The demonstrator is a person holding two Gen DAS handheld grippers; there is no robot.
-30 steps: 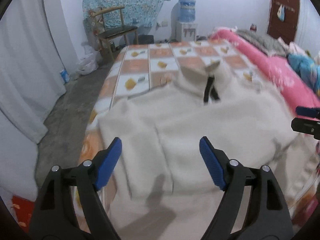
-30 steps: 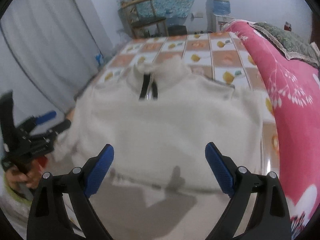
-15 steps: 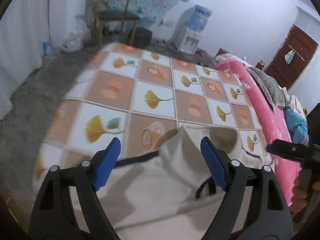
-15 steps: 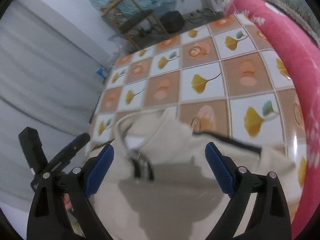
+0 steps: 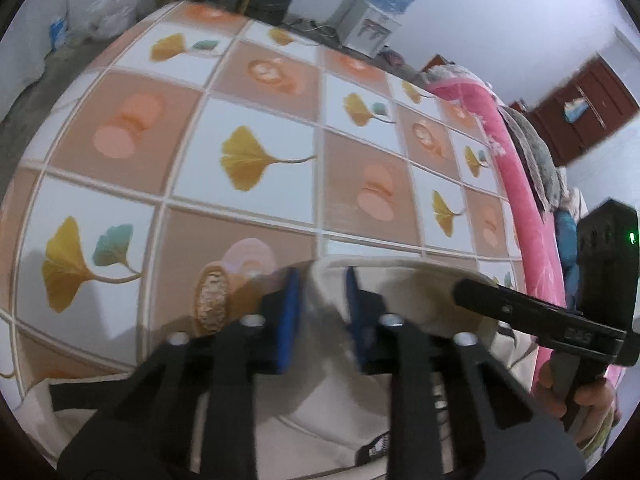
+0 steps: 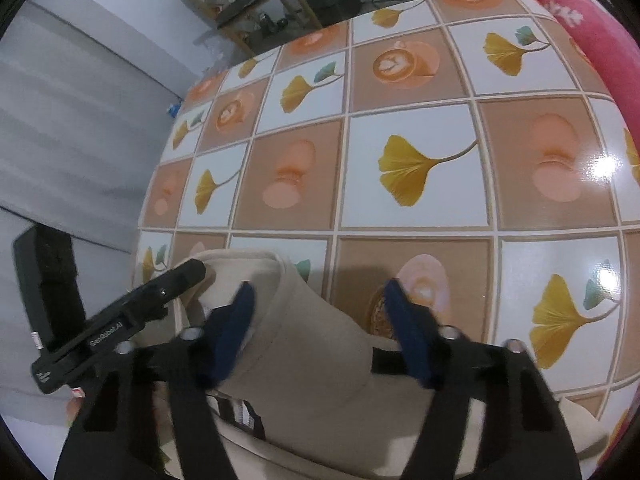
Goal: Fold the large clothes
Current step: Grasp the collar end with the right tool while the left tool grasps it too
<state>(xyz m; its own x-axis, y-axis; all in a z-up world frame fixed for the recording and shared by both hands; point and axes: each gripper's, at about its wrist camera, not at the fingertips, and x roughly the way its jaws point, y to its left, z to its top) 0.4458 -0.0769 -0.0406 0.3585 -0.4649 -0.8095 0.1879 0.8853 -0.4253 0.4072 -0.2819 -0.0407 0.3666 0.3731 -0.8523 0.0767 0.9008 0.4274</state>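
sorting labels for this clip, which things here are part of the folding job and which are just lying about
Job:
cream garment
left gripper, closing on its collar
right gripper, closing around the collar
tablecloth

Lying about:
chair
water dispenser
pink bedding

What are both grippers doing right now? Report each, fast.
Left gripper: just closed on the cream fleece garment's collar.
Right gripper: half open, closing around the collar, not yet pinching.

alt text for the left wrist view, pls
The left gripper, its jaws just closing, pinches the collar edge of a cream garment lying on a table covered by a ginkgo-leaf tile-pattern cloth. The right gripper reaches the same collar from the right, held by a hand.
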